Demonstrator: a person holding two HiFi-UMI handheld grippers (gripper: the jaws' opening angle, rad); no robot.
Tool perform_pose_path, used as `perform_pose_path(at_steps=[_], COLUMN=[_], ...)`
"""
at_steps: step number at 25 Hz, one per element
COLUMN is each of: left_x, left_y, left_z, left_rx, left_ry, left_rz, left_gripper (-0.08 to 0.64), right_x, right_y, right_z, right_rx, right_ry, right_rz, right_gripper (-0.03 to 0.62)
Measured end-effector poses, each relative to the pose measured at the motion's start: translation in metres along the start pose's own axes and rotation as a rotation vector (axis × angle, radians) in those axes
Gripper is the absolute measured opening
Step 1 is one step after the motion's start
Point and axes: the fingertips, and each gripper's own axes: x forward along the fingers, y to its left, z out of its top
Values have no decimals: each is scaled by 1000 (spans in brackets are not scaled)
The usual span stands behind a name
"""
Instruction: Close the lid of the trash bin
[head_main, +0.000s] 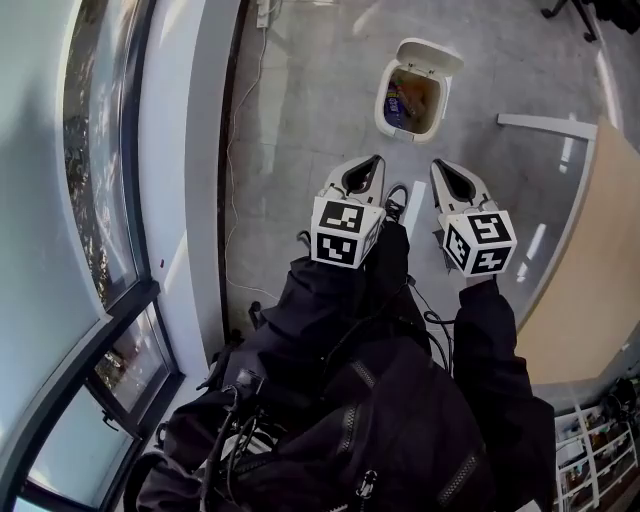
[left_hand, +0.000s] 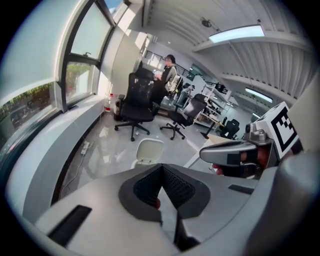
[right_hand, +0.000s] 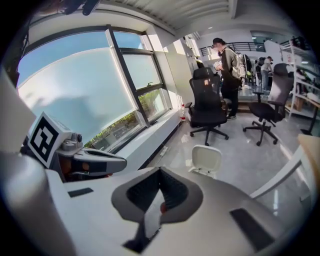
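The white trash bin (head_main: 410, 98) stands on the grey floor ahead of me, its lid (head_main: 431, 54) swung up and rubbish showing inside. My left gripper (head_main: 376, 160) and right gripper (head_main: 437, 165) hang side by side short of the bin, both shut and holding nothing. In the left gripper view the raised lid (left_hand: 149, 151) shows just above the closed left gripper (left_hand: 162, 167), with the right gripper (left_hand: 231, 153) beside it. From the right gripper view, the lid (right_hand: 206, 158) stands beyond the closed right gripper (right_hand: 160, 171), with the left gripper (right_hand: 96, 162) off to its left.
A window wall and sill (head_main: 165, 200) run along the left, with a cable (head_main: 235, 180) on the floor beside them. A wooden desk (head_main: 590, 270) is at the right. Beyond the bin are black office chairs (right_hand: 207, 112) and a standing person (right_hand: 229, 65).
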Motion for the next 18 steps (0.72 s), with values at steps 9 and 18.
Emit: perform_pose_path(at_steps=[9, 18], left_x=[37, 60], left_y=[41, 62], left_z=[-96, -174], left_rx=[-108, -166], left_ry=[144, 224], left_rz=[78, 103], left_gripper=[2, 2], right_x=[74, 137], right_y=[-45, -95], right_z=[-55, -86], right_rx=[-84, -125], right_ry=[99, 115], right_rz=[46, 35], right_gripper=[5, 5])
